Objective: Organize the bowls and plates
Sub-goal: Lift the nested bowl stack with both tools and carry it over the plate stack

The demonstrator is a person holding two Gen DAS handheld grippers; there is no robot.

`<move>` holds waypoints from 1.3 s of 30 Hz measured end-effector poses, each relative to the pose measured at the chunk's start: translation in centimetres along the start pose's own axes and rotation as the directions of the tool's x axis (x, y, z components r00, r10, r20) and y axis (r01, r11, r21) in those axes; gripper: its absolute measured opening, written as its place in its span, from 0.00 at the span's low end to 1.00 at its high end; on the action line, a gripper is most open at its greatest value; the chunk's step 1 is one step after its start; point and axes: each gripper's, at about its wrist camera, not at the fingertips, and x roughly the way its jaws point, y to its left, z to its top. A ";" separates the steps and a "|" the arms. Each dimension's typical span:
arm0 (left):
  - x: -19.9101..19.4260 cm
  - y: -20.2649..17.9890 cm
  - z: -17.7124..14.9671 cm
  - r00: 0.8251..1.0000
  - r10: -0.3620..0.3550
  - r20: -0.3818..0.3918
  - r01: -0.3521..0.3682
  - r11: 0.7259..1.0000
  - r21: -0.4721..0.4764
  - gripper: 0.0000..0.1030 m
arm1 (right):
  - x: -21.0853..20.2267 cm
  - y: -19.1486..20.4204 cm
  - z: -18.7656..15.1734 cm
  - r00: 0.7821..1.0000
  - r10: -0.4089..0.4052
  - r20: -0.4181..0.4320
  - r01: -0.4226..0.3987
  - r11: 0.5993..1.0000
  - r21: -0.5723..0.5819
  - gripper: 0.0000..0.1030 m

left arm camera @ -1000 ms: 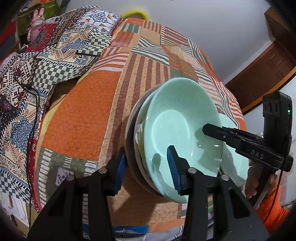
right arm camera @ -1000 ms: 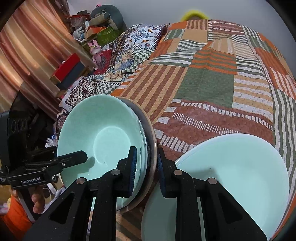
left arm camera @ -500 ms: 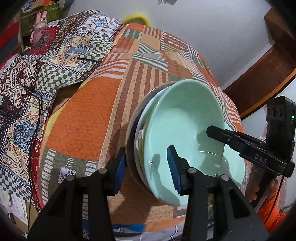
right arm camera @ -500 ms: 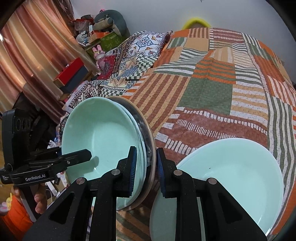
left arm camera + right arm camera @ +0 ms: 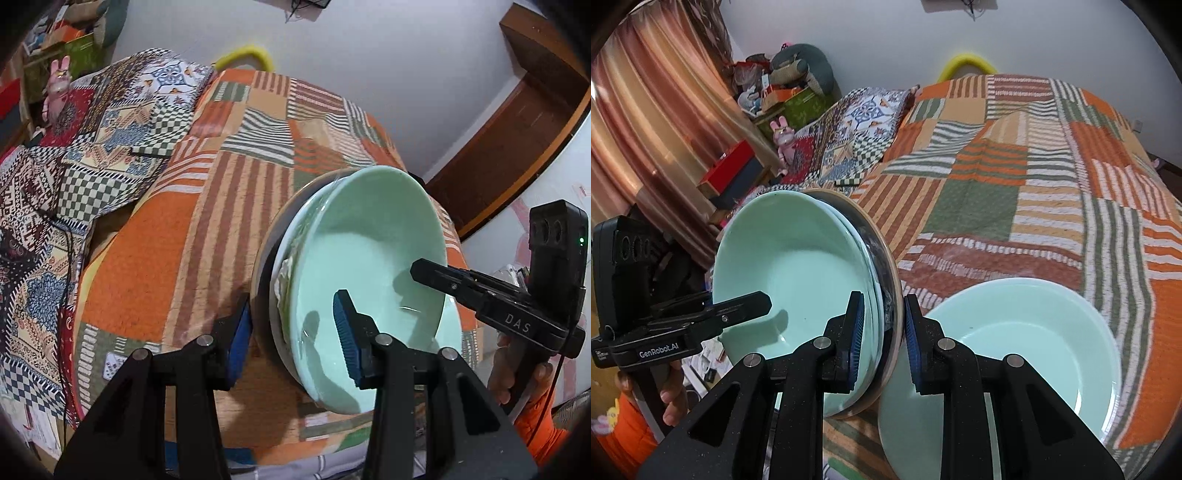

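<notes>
A stack of dishes is held up off the bed: a pale green bowl (image 5: 369, 258) on top, more plates under it and a dark plate with a tan rim (image 5: 886, 266) at the bottom. My left gripper (image 5: 291, 332) is shut on the near rim of the stack. My right gripper (image 5: 882, 325) is shut on the opposite rim. The stack also shows in the right wrist view (image 5: 798, 269). A second pale green bowl (image 5: 1027, 339) lies on the bed beside the right gripper.
A patchwork quilt (image 5: 1015, 177) in orange, green and striped squares covers the bed. A patterned blanket (image 5: 92, 129) lies folded at the left. A pink toy rabbit (image 5: 59, 85), boxes and a curtain (image 5: 646, 110) stand beyond it. A wooden door frame (image 5: 517, 129) is at the right.
Both grippers have lifted the stack of dishes higher off the quilt and tilted it. The second bowl stays on the bed.
</notes>
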 end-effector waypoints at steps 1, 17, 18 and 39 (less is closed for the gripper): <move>0.0 -0.4 0.0 1.000 -0.001 -0.001 0.001 1.000 0.009 0.42 | -0.5 0.0 -0.1 1.000 -0.005 0.006 0.005 1.000 0.001 0.19; 2.5 -8.8 -0.5 0.997 -0.044 -0.071 0.055 0.986 0.159 0.42 | -7.4 -4.6 -2.7 0.992 -0.103 0.079 0.097 0.993 0.070 0.19; 2.8 -9.4 -0.6 0.996 -0.047 -0.080 0.060 0.984 0.169 0.42 | -7.7 -5.0 -3.0 0.990 -0.113 0.080 0.107 0.991 0.078 0.19; 7.9 -12.4 -1.6 0.976 -0.039 -0.215 0.086 0.974 0.211 0.42 | -8.1 -9.1 -6.1 0.989 -0.145 -0.001 0.143 0.975 0.172 0.19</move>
